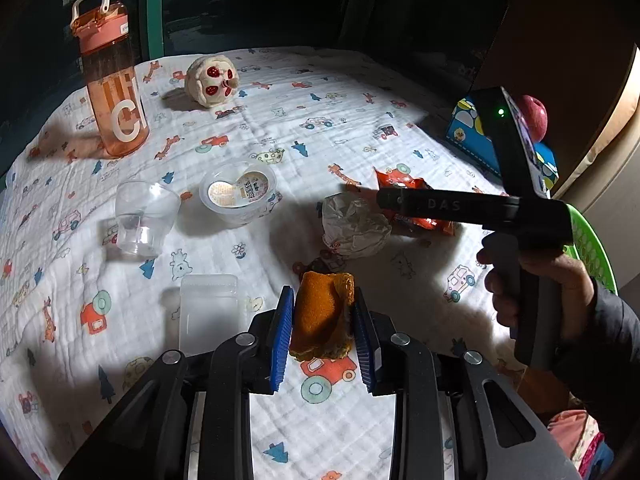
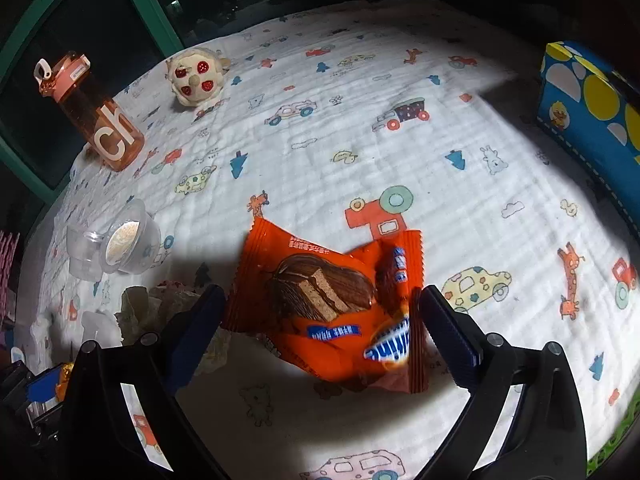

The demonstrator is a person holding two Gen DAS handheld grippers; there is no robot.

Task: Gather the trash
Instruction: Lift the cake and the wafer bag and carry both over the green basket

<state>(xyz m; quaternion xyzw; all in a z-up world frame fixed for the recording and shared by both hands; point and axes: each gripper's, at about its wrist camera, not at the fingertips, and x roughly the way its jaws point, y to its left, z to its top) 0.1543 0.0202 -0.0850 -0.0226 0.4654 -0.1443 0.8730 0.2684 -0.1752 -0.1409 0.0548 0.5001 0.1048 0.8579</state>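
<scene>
My left gripper [image 1: 322, 320] is shut on a piece of orange peel [image 1: 320, 312], held just above the patterned cloth [image 1: 280, 120]. In the right wrist view my right gripper [image 2: 324, 312] stands wide open, one finger on each side of an orange snack wrapper [image 2: 332, 304] lying on the cloth; the pads do not press on it. A crumpled paper ball [image 1: 354, 226] lies just left of the wrapper [image 1: 404, 184]. A hand [image 1: 536, 280] holds the right gripper over them.
A clear cup [image 1: 144, 216], a pudding cup [image 1: 238, 194] and a clear packet [image 1: 208, 308] lie to the left. An orange bottle [image 1: 110, 80] and a plush toy [image 1: 212, 80] stand at the back. A blue box [image 2: 592, 128] and a green basket [image 1: 588, 248] are on the right.
</scene>
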